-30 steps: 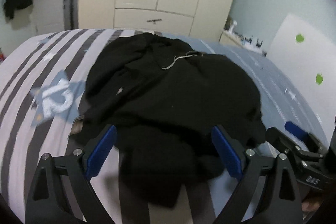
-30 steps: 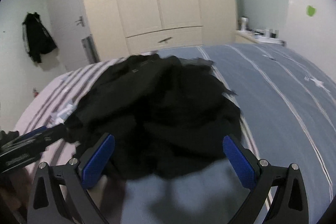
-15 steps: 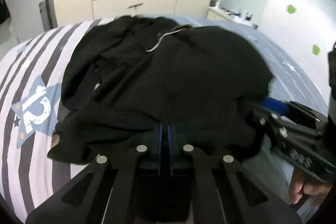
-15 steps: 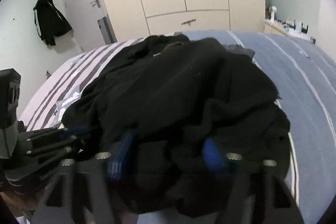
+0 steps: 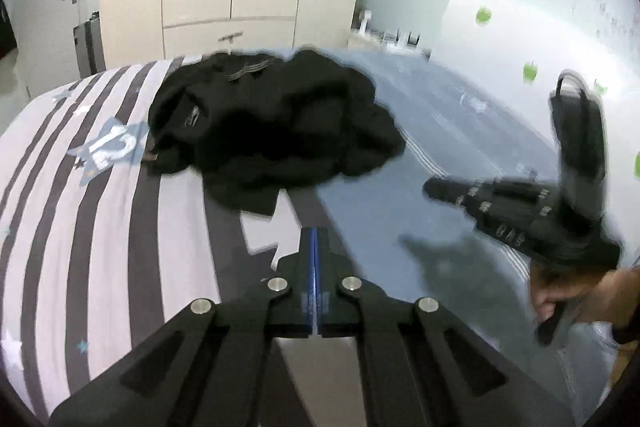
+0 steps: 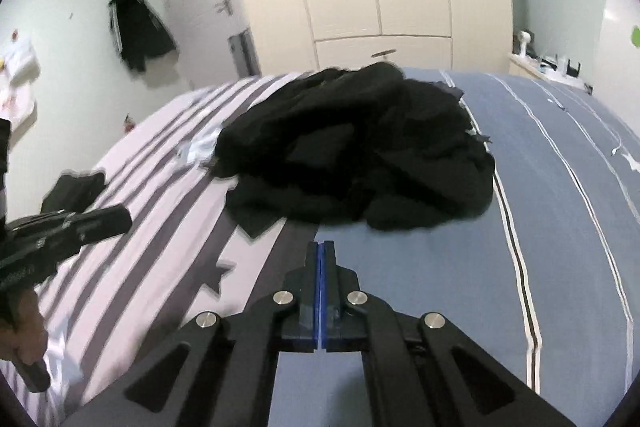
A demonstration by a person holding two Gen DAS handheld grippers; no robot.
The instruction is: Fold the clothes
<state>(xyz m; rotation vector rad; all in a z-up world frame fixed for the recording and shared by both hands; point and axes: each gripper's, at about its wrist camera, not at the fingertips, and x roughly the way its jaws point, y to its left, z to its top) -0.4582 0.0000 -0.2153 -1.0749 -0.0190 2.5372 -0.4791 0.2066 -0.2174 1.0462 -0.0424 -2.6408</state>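
Both grippers level above bed | left (image 5: pixel 315 239) fingers pressed together, empty | right (image 6: pixel 321 253) likewise | black garment (image 6: pixel 360 147) apparently untouched

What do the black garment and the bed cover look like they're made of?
The black garment looks like soft, matte knit, maybe fleece or sweatshirt cotton: it slumps in thick rounded folds with no shine. The bed cover looks like thin, smooth woven cotton or a blend, printed with stripes and stars and lying nearly flat. Blur leaves the exact weave of both open.
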